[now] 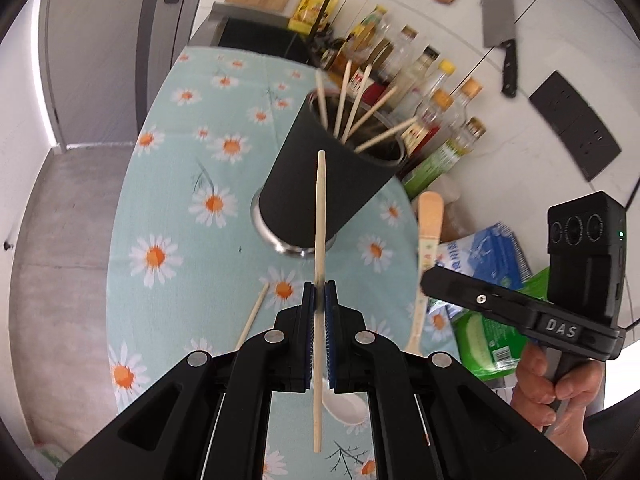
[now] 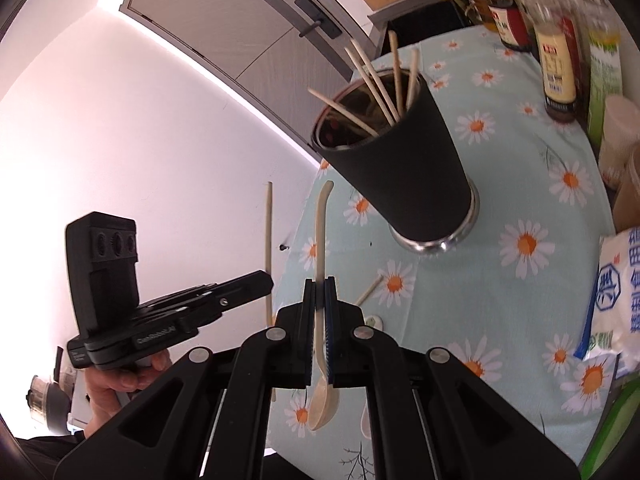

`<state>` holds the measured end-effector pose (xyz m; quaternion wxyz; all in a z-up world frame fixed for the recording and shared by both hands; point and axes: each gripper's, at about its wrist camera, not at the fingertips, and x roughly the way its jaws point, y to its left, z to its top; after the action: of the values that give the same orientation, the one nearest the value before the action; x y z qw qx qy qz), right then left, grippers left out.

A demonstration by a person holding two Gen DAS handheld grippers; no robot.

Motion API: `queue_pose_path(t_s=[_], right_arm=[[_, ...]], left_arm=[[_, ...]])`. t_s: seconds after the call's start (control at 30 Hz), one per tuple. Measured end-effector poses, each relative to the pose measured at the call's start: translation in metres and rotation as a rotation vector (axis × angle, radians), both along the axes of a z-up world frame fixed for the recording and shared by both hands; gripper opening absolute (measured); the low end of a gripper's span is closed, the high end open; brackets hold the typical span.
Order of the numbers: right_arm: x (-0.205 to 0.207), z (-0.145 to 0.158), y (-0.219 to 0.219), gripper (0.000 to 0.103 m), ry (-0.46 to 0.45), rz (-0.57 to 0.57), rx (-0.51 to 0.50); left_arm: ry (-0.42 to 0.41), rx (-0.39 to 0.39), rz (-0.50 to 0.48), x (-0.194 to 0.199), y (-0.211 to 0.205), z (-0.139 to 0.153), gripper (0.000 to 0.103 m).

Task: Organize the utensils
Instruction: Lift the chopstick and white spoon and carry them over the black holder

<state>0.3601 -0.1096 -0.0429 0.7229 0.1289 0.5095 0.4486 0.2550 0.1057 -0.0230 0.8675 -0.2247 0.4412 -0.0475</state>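
Because the tall black cylindrical holder [image 1: 320, 184] stands upright on the daisy tablecloth [image 1: 172, 208], you carry the pale wooden chopstick [image 1: 320, 240] clamped lengthwise in the closed left gripper [image 1: 319, 300] and the cream plastic spoon [image 2: 322, 280] clamped handle-forward in the closed right gripper [image 2: 319, 300], ready to drop in.

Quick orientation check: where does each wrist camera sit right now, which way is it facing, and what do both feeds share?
Left wrist: behind the left tool, shut on a chopstick, looking down at the black utensil cup; right tool and hand show.
Right wrist: behind the right tool, shut on a spoon, facing the cup; left tool shows.
Shared: cup, daisy tablecloth.
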Motion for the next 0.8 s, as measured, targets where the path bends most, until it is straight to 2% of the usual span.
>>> queue_pose_path(t_s=[0.37,0.53,0.8], right_arm=[[0.013,0.049,0.02,0.005,-0.176,-0.094,-0.034],[0.024,0.066,0.028,0.005,-0.217,-0.13,-0.022],[0.046,0.098,0.037,0.005,-0.339,-0.211,0.016]], left_arm=[[-0.198,0.037,-0.05,0.018,0.02,0.05,0.004],[-0.264,0.034,-0.069,0.031,0.026,0.066,0.004],[-0.387,0.037,-0.09,0.053,0.033,0.098,0.004]])
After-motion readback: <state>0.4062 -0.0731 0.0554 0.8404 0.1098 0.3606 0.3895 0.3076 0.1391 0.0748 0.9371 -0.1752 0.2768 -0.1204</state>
